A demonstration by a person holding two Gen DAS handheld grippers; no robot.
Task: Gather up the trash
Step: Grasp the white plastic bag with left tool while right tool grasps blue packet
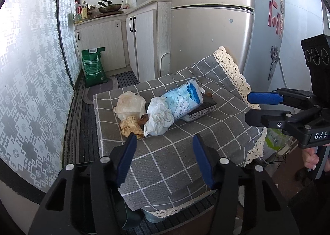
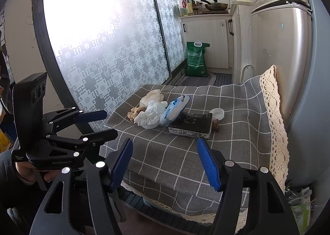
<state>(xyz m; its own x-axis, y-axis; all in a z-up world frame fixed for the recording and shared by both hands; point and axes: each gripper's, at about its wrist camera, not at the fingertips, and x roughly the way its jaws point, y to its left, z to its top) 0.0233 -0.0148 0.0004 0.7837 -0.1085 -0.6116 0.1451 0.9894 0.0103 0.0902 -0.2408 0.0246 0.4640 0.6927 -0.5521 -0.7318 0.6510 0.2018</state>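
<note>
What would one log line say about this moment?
left gripper: open, empty | right gripper: open, empty | trash pile: untouched on checked cloth | step: approaching

A silver refrigerator (image 1: pixel 216 34) rises behind a low table under a grey checked tablecloth (image 1: pixel 185 146) with a lace edge. Bright daylight glows through patterned frosted sliding doors (image 2: pixel 107 34), and white kitchen cabinets (image 1: pixel 107 38) stand on a dark striped floor mat (image 1: pixel 88 129) beside a green sack (image 1: pixel 93 66)
</note>
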